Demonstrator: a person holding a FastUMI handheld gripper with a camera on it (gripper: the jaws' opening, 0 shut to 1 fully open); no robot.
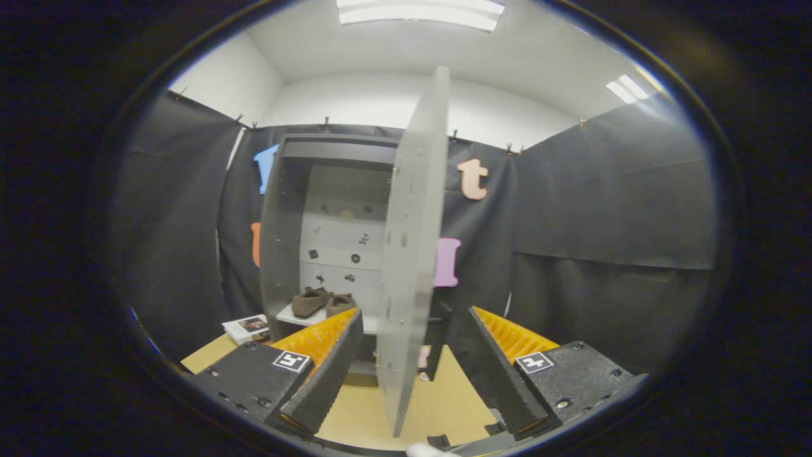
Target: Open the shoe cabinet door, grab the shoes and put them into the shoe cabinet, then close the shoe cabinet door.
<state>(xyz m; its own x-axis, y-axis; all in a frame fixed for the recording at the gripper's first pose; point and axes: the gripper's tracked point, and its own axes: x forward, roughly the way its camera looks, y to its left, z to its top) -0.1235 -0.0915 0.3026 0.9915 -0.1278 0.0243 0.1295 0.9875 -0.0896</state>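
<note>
Between the spread fingers of the gripper, the edge of the pale grey shoe cabinet door is seen swung open, untouched by either finger; beyond it the grey shoe cabinet is found; brown shoes are seen lying inside on its white shelf.

hand-held gripper open, astride door edge | shoes in cabinet

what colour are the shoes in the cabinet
Brown, seen in the gripper view: the shoes sit on the cabinet shelf, beyond the open tongs.
</note>
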